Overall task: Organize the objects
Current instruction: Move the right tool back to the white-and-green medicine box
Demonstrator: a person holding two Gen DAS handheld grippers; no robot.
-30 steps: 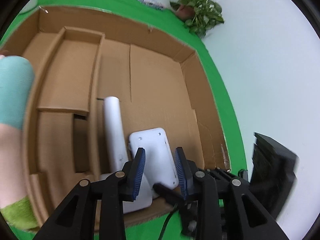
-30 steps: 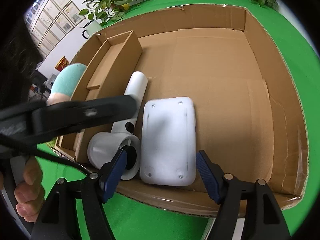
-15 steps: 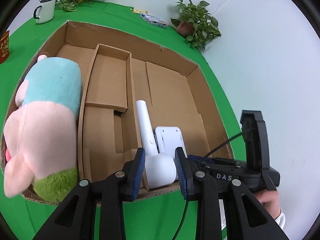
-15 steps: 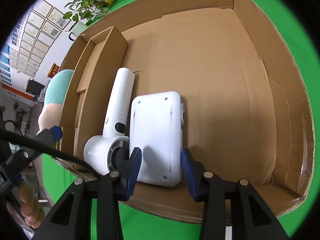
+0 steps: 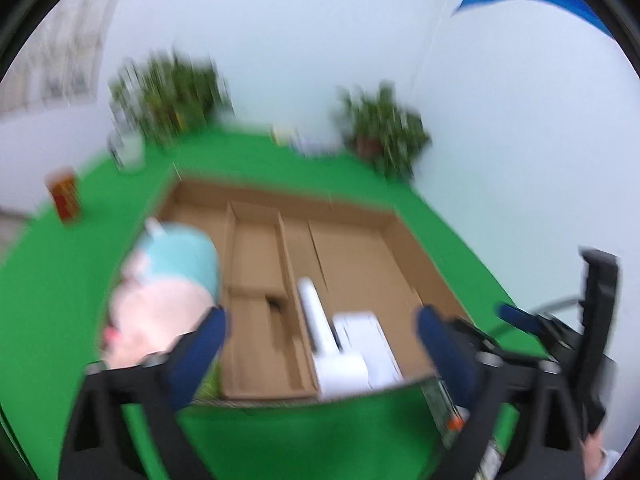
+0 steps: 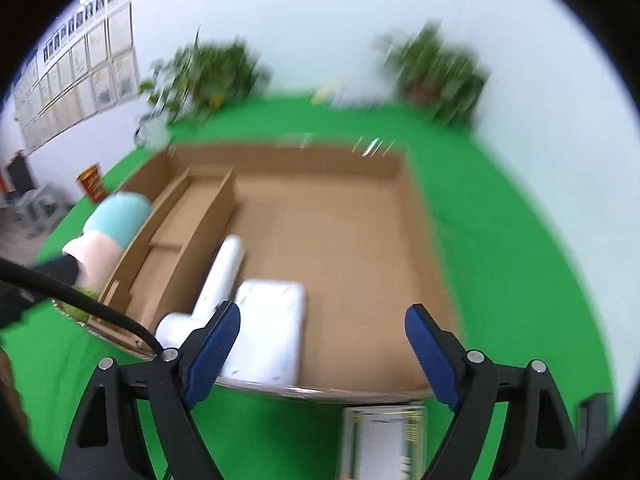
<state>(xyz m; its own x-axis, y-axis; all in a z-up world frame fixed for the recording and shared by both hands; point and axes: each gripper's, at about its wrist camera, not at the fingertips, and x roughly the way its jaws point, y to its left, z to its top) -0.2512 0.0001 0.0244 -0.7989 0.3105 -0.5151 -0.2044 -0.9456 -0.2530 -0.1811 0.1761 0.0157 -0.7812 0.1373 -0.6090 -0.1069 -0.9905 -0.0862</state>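
Observation:
A shallow cardboard box [image 6: 424, 216] lies on the green table. Inside it, near the front, lie a white hair dryer [image 6: 218, 284] and a flat white device [image 6: 268, 332]; both also show in the left wrist view, the dryer [image 5: 320, 328] and the device [image 5: 364, 334]. A pink and teal plush toy [image 5: 168, 280] lies along the box's left side, also in the right wrist view [image 6: 108, 228]. My left gripper [image 5: 320, 334] is open and empty, above the box's front edge. My right gripper [image 6: 322, 332] is open and empty, also back from the box.
A cardboard divider insert [image 6: 188, 220] fills the box's left part. A booklet [image 6: 380, 436] lies on the table in front of the box. A red can [image 5: 64, 196], a white mug [image 5: 128, 148] and two potted plants [image 6: 436, 68] stand at the back.
Both grippers have pulled back and up from the box and opened wide. The view now takes in the wall and plants. The hair dryer and white device lie where they were.

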